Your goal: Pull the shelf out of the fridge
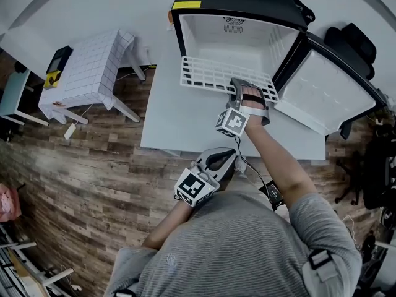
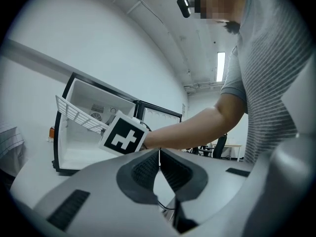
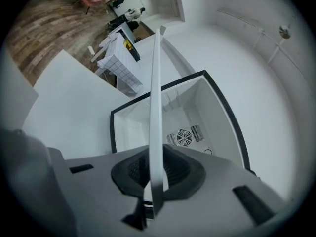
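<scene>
Striped shirt [image 1: 247,246] fills frame bottom. Upper middle: 1 open fridge [image 1: 235,5], 1 wire shelf [image 1: 204,73] sticking out of it, long axis left-right, front edge facing down-frame. 2 grippers: right gripper [image 1: 240,86] clamped on that front edge, left gripper [image 1: 224,158] closed, empty.

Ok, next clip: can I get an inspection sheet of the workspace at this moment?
Surface: white table, bare in front of the fridge.
Job's things: fridge with its door open; white wire shelf partly out, front edge over the table.
Clutter: nothing seen on the table.
Tools: right tool shut on the shelf's front edge; left tool shut, empty, near the person's body.
Cables: black cable running from the right tool along the arm.
Surroundings: wood-pattern floor, side table with checked cover, black chair.
</scene>
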A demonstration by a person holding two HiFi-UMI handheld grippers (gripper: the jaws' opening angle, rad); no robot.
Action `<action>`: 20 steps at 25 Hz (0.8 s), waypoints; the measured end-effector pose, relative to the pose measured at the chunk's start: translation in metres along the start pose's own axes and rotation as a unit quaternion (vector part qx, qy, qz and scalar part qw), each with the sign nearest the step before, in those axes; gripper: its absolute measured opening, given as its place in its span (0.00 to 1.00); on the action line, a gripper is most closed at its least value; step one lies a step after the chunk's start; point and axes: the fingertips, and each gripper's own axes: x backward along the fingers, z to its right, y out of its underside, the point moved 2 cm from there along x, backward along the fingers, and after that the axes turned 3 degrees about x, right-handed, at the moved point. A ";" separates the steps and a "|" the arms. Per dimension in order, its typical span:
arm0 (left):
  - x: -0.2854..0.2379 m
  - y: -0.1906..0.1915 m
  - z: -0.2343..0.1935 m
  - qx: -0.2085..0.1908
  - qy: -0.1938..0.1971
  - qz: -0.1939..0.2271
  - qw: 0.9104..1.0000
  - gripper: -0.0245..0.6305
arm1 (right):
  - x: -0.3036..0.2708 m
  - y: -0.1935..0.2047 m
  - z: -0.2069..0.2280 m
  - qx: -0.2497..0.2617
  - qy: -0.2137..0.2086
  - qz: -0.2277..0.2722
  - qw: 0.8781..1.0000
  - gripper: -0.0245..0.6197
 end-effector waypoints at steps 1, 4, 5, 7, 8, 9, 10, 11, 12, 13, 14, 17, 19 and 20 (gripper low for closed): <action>0.001 0.000 0.000 0.001 0.000 0.000 1.000 0.06 | 0.005 -0.002 0.002 -0.018 -0.007 0.005 1.000 0.09; 0.007 0.002 -0.001 0.006 -0.005 -0.002 1.000 0.06 | 0.018 -0.007 0.007 -0.073 -0.033 0.020 0.997 0.09; 0.010 0.003 -0.002 0.008 -0.007 -0.003 1.000 0.06 | 0.021 -0.009 0.008 -0.085 -0.039 0.024 0.995 0.09; 0.016 0.003 -0.005 0.010 -0.012 -0.003 1.000 0.06 | 0.026 -0.010 0.011 -0.100 -0.042 0.029 0.994 0.09; 0.019 0.003 -0.006 0.011 -0.016 -0.002 1.000 0.06 | 0.027 -0.010 0.012 -0.107 -0.043 0.032 0.993 0.09; 0.023 0.003 -0.008 0.013 -0.021 0.000 1.000 0.06 | 0.030 -0.010 0.014 -0.114 -0.043 0.036 0.992 0.09; 0.027 0.004 -0.010 0.016 -0.026 0.001 1.000 0.06 | 0.033 -0.012 0.015 -0.122 -0.046 0.042 0.991 0.09; 0.031 0.005 -0.012 0.018 -0.032 0.001 0.999 0.06 | 0.036 -0.014 0.016 -0.134 -0.051 0.051 0.988 0.09; 0.034 0.007 -0.014 0.020 -0.037 0.001 0.999 0.06 | 0.040 -0.016 0.017 -0.150 -0.058 0.061 0.985 0.09; 0.036 0.008 -0.017 0.023 -0.042 0.000 0.999 0.06 | 0.045 -0.018 0.019 -0.168 -0.063 0.071 0.981 0.09; 0.037 0.010 -0.019 0.024 -0.045 -0.001 0.999 0.06 | 0.049 -0.020 0.021 -0.188 -0.067 0.081 0.977 0.09; 0.036 0.009 -0.021 0.025 -0.047 0.000 0.999 0.06 | 0.063 -0.026 0.032 -0.253 -0.066 0.111 0.959 0.09; 0.036 0.008 -0.019 0.023 -0.045 -0.001 0.999 0.06 | 0.072 -0.030 0.040 -0.292 -0.064 0.132 0.945 0.09; 0.035 0.008 -0.018 0.022 -0.043 -0.002 0.999 0.06 | 0.077 -0.032 0.042 -0.309 -0.064 0.143 0.938 0.09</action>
